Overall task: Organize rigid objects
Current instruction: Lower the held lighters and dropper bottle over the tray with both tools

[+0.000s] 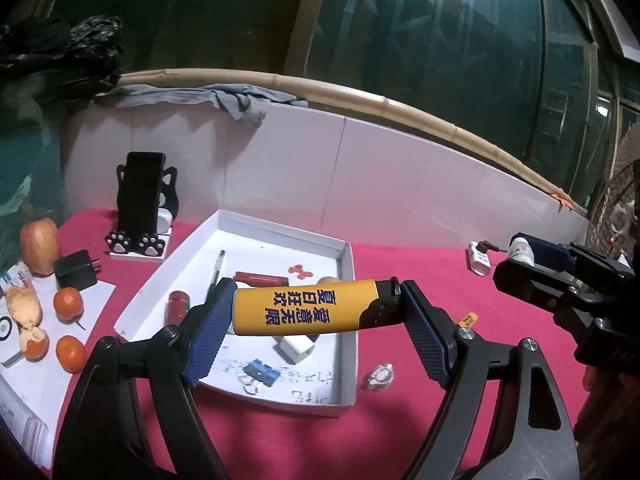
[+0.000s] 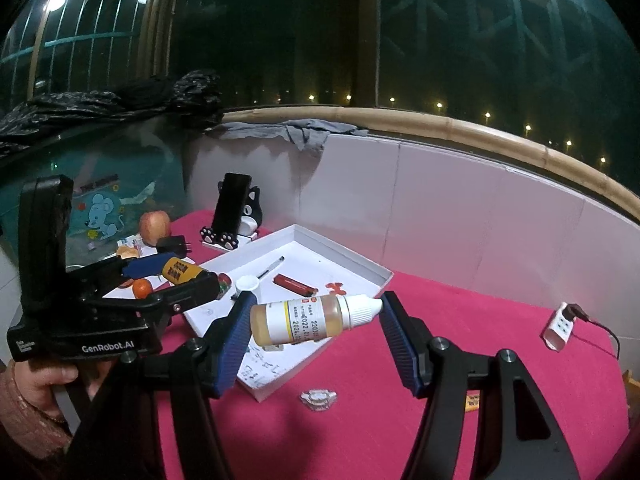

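While both grippers hang above white tray [image 1: 344, 258] – left gripper [image 1: 316, 312] clamped on yellow lighter [image 1: 304, 307], right gripper [image 2: 316, 314] pinching dropper bottle [image 2: 308, 318] end to end

Black gripper [image 1: 316, 312] frames, blue textured jaws, silver screws, white "GenRobot.AI" marking.

A table under a pink cloth [image 1: 420, 276] carries a white tray [image 1: 347, 248] near its middle, with a cat-shaped phone stand [image 1: 141, 216] behind the tray's left corner. Left of the tray lie a paper sheet [image 1: 100, 292], an apple [image 1: 39, 245], a black charger [image 1: 76, 269] and tangerines [image 1: 68, 303]. To the right are a white adapter [image 2: 558, 326], a small wrapped piece [image 2: 319, 399] and an orange tag [image 1: 468, 319].
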`<action>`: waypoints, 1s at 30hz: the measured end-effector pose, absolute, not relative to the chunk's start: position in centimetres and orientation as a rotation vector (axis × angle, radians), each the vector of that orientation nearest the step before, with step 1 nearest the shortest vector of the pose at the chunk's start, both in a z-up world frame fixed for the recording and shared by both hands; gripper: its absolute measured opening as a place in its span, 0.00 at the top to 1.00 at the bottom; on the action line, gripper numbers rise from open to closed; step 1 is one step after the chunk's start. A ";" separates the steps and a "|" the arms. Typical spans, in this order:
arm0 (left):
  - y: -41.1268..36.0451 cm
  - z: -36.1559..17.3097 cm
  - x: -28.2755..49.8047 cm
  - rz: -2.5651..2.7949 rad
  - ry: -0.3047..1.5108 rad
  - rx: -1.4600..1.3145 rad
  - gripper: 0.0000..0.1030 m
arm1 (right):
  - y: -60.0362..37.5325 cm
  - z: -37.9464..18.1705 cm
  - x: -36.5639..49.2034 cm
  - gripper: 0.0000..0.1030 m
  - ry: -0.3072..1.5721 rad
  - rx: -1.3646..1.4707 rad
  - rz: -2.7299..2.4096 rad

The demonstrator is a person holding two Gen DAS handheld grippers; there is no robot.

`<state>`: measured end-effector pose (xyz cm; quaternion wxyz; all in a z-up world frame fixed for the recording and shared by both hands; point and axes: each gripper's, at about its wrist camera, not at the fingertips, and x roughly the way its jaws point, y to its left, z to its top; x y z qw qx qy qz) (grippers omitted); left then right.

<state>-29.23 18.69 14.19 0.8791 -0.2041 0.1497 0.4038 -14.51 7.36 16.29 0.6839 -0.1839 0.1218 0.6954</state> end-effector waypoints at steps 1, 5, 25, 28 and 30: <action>18.9 14.2 -29.5 0.849 0.311 -0.426 0.20 | 7.5 16.4 -14.7 0.39 0.272 -0.413 1.563; 19.4 14.3 -30.3 0.869 0.305 -0.429 0.20 | 8.2 16.5 -15.5 0.39 0.262 -0.424 1.577; 22.9 14.7 -33.2 0.957 0.322 -0.410 0.20 | 11.1 16.5 -17.0 0.39 0.285 -0.445 1.600; 23.9 15.2 -33.4 0.975 0.326 -0.401 0.20 | 11.7 16.6 -16.9 0.39 0.293 -0.443 1.600; 24.7 15.4 -33.5 0.982 0.330 -0.405 0.20 | 12.2 16.6 -16.8 0.39 0.300 -0.440 1.598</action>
